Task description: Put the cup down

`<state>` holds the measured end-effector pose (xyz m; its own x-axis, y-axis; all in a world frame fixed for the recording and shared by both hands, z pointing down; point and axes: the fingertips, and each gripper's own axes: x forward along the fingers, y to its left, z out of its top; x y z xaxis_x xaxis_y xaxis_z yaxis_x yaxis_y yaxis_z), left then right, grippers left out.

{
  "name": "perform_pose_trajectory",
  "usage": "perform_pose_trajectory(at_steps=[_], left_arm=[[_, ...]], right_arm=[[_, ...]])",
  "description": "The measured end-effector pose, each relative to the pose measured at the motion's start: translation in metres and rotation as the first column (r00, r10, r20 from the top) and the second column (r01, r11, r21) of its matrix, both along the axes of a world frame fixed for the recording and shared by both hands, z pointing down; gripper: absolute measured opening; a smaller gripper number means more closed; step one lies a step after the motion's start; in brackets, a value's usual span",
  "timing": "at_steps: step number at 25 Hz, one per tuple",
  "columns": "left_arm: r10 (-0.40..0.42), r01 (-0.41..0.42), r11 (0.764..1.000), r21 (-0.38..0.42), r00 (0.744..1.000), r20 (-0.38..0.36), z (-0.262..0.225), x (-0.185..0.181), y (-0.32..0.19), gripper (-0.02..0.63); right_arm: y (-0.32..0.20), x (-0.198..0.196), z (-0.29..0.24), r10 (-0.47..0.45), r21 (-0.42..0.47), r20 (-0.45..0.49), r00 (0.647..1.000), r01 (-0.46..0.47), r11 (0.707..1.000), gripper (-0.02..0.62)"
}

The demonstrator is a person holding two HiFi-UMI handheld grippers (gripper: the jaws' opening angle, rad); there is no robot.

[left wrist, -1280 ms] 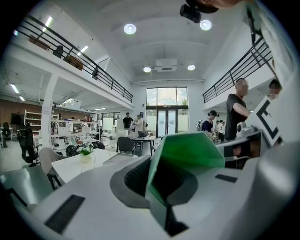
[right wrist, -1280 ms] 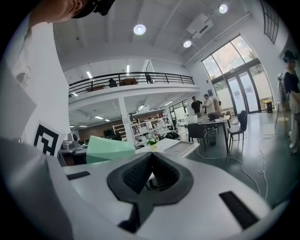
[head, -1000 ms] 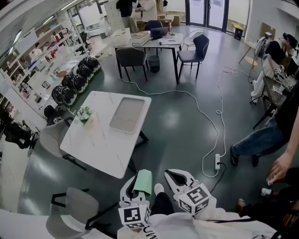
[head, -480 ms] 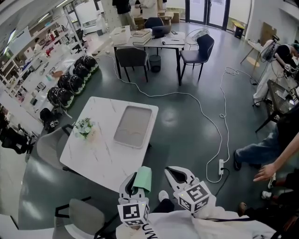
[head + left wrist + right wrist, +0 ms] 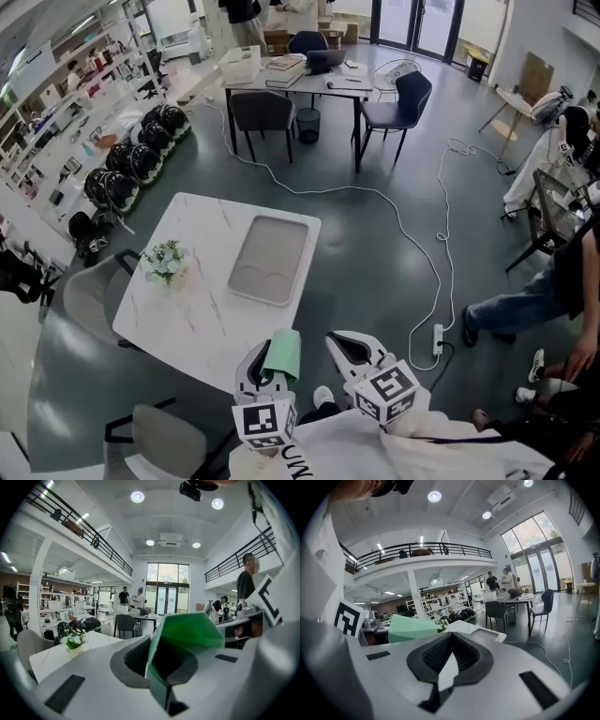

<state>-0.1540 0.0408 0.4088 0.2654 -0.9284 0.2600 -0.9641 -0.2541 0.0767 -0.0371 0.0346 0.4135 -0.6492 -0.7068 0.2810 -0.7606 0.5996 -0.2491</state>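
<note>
A pale green cup (image 5: 282, 355) is pinched between the fingers of my left gripper (image 5: 265, 362), which is shut on it, low in the head view. In the left gripper view the cup (image 5: 187, 634) fills the space between the pads and its wall looks squashed flat. My right gripper (image 5: 350, 346) sits just to the right of it, shut with nothing in it; its tips meet in the right gripper view (image 5: 451, 637), where the cup (image 5: 410, 629) shows at the left. Both grippers hover over the floor, just short of the white marble table (image 5: 187, 314).
On the table lie a grey tray (image 5: 270, 261) and a small flower pot (image 5: 161, 263). Grey chairs stand at its near corner (image 5: 164, 436) and left side (image 5: 84, 302). A white cable (image 5: 412, 234) and power strip (image 5: 438, 339) cross the floor. A person's legs (image 5: 525, 295) are at the right.
Both grippers have travelled forward with the cup still held, and the marble table now lies closer in front of them. The person at the right has shifted.
</note>
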Motion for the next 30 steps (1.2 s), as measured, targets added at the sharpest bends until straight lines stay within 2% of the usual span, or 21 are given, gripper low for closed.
perform_pose_trajectory(at_steps=[18, 30], left_arm=[[-0.015, 0.017, 1.000, -0.022, 0.999, 0.048, 0.005, -0.012, -0.031, 0.023], [-0.052, 0.055, 0.997, -0.056, 0.997, 0.064, 0.016, -0.021, -0.076, 0.023]], right_arm=[[-0.051, -0.005, -0.006, -0.009, 0.040, 0.023, 1.000, 0.008, 0.999, 0.006], [-0.102, -0.014, -0.002, -0.044, 0.036, 0.033, 0.998, 0.043, 0.998, 0.006]])
